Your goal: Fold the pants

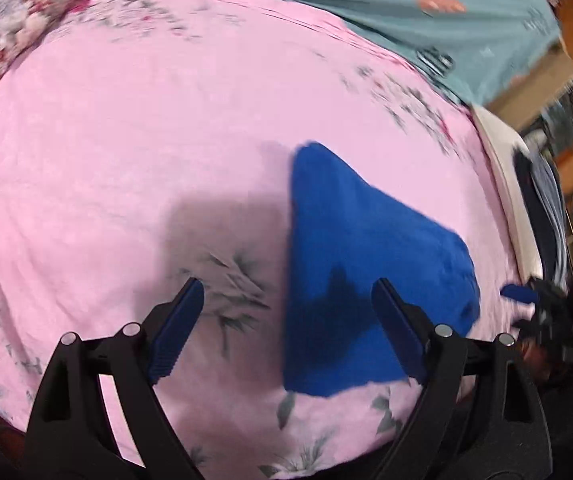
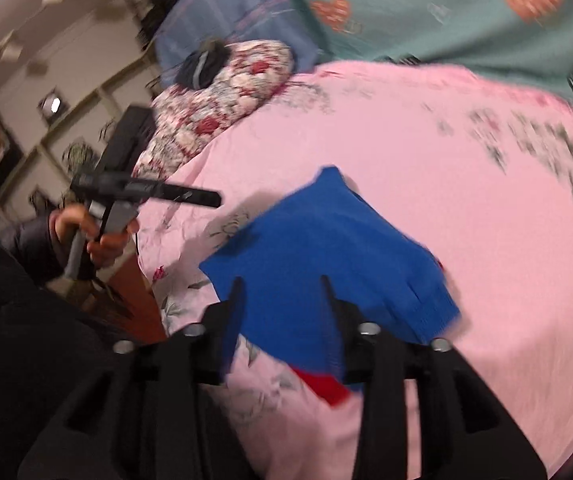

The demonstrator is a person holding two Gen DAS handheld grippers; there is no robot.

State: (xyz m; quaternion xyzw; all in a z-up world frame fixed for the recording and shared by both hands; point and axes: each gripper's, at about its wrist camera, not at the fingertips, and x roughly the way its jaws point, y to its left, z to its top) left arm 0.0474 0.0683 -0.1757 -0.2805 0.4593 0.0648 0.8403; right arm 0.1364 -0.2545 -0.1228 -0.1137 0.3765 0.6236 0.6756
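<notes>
Covering nearly everything is the pink floral bedsheet [image 1: 126,128], and on it lies the blue knit pants bundle [image 1: 350,248], already folded compact, its long axis running away from both cameras. The left gripper [image 1: 286,328] hovers with jaws wide and empty; the bundle sits toward its right finger. The right gripper [image 2: 282,316], jaws moderately apart and empty, points straight at the bundle and looks nearer. Only the right wrist view shows a red fabric edge [image 2: 322,386] peeking beneath.

One blue pants [image 2: 326,256] bundle, two grippers [image 1: 286,320] [image 2: 282,312], one pink sheet [image 1: 126,140], one floral pillow [image 2: 222,104], one teal blanket [image 2: 426,12].
</notes>
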